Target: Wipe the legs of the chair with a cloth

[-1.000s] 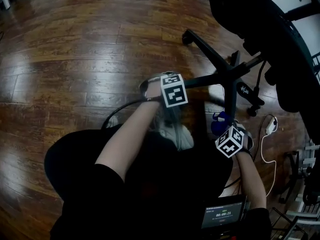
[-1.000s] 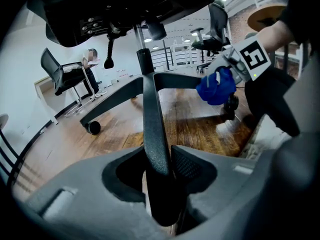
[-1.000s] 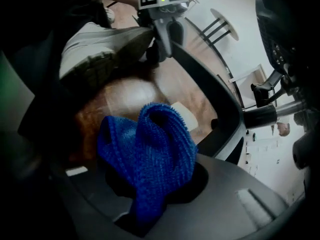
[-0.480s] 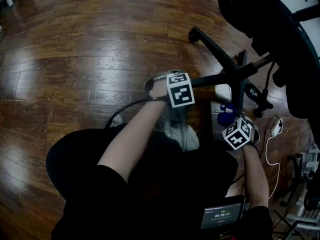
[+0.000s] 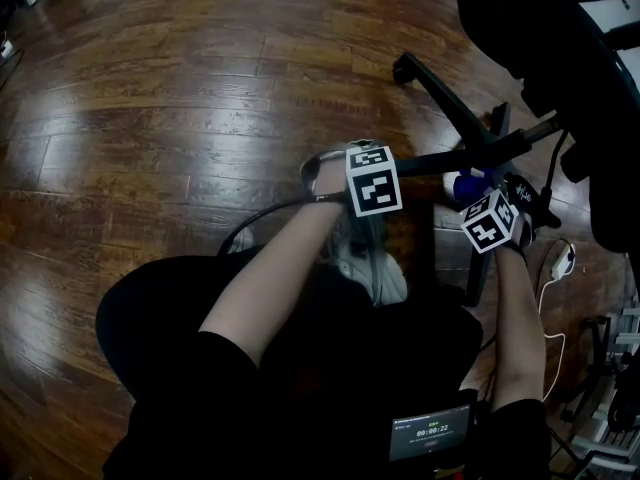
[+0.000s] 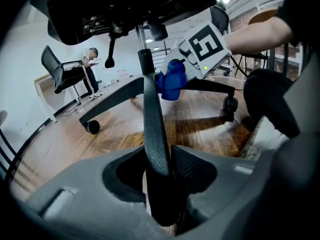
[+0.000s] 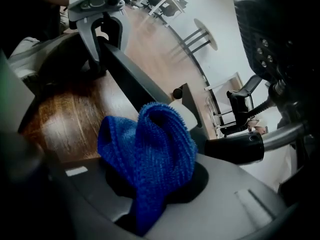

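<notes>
**Head view.** A black chair [image 5: 540,28] stands on a wooden floor [image 5: 150,118]. Its central column [image 5: 525,131] serves here as the reference point. One chair leg [image 5: 440,160] runs leftward from the column's foot. The left gripper [image 5: 388,171] sits at the outer part of this leg, well left of the column. The right gripper [image 5: 472,190] lies just below and left of the column and carries a blue cloth [image 5: 466,184]. A white cable [image 5: 553,298] lies on the floor below and right of the column.

**Left gripper view.** The jaws stand at a narrow setting, clamped on the chair leg, with a pad on either side of it. The leg runs away from the jaws to the column's foot. The cloth lies against the leg just right of that foot, with the right gripper's marker cube above it. A second leg with a caster [image 6: 91,126] extends left of the column. Far to the left of the column are another chair [image 6: 62,74] and a person [image 6: 92,59].

**Right gripper view.** The jaws are closed on the cloth, which rises above them as a folded wad. The column appears just right of the cloth. The clamped leg runs from beside the cloth away from the column, up to the left gripper's jaws at the upper left.
</notes>
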